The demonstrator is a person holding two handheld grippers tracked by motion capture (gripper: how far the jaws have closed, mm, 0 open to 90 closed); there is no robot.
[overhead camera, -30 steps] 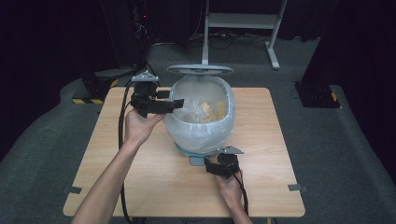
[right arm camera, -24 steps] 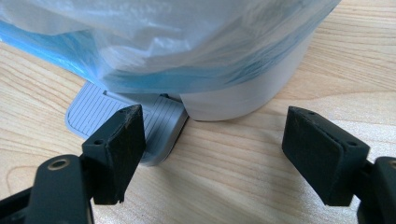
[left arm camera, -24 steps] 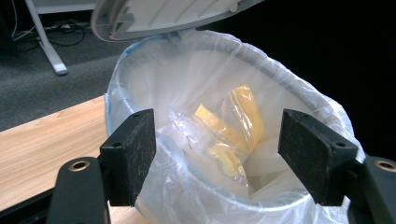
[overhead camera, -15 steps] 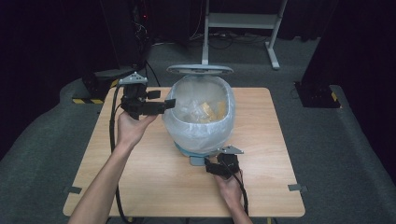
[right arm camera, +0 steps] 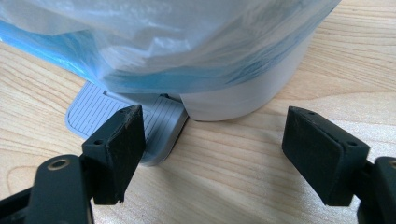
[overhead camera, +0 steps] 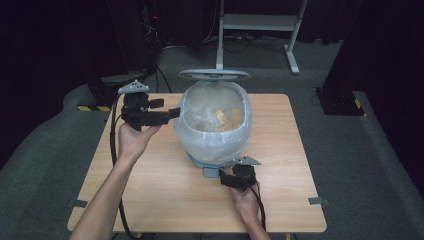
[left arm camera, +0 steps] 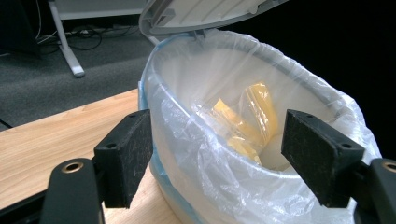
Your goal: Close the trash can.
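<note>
The left gripper point(left arm camera: 215, 158), fingers wide and empty, having just opened further, faces the lined bin point(left arm camera: 261, 140) mid-table, showing yellow wrappers point(left arm camera: 238, 123) inside. The right gripper point(right arm camera: 210, 154), open and empty, reveals the bin's grey pedal point(right arm camera: 140, 121), partly behind one finger.

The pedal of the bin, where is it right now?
In the high view the pedal juts from the bin's near side, just left of the right gripper.
</note>
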